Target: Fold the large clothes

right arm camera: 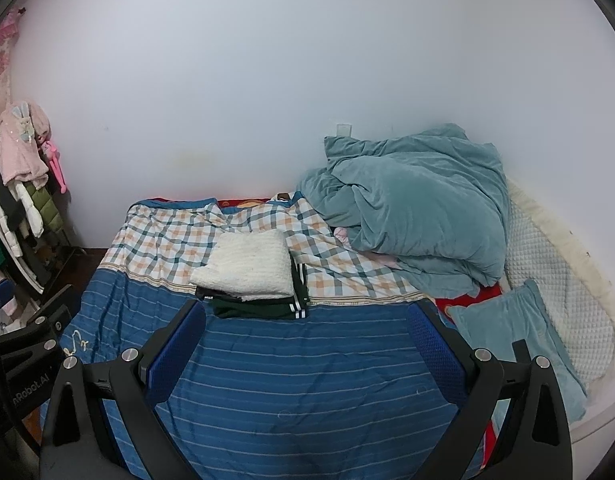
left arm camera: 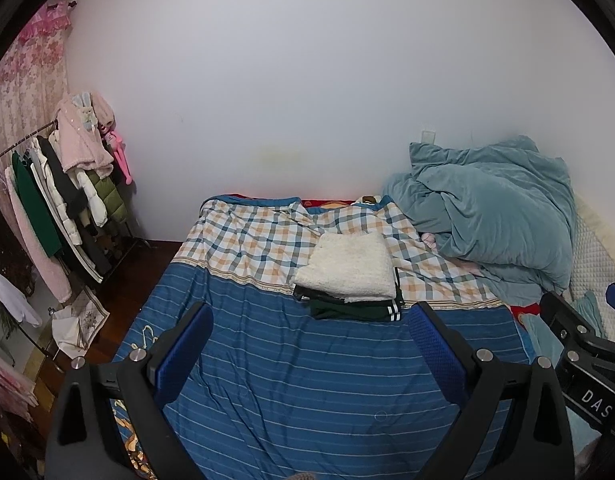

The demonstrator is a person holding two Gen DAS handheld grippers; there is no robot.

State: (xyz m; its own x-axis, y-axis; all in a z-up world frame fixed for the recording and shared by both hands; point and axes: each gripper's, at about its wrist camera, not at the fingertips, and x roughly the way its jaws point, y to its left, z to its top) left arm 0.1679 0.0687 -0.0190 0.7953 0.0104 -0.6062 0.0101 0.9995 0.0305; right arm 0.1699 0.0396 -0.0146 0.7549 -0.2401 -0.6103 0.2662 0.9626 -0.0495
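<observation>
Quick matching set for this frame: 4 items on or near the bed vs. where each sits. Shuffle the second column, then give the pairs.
Things:
1. white fluffy folded garment
2. dark green folded garment
3. teal duvet
4. clothes rack

Places:
A. heaped at the right of the bed, against the wall
B. standing on the floor left of the bed
C. top of the folded stack
D. bottom of the folded stack, striped cuff showing

Pairs: 1-C, 2-D, 3-A, 4-B
</observation>
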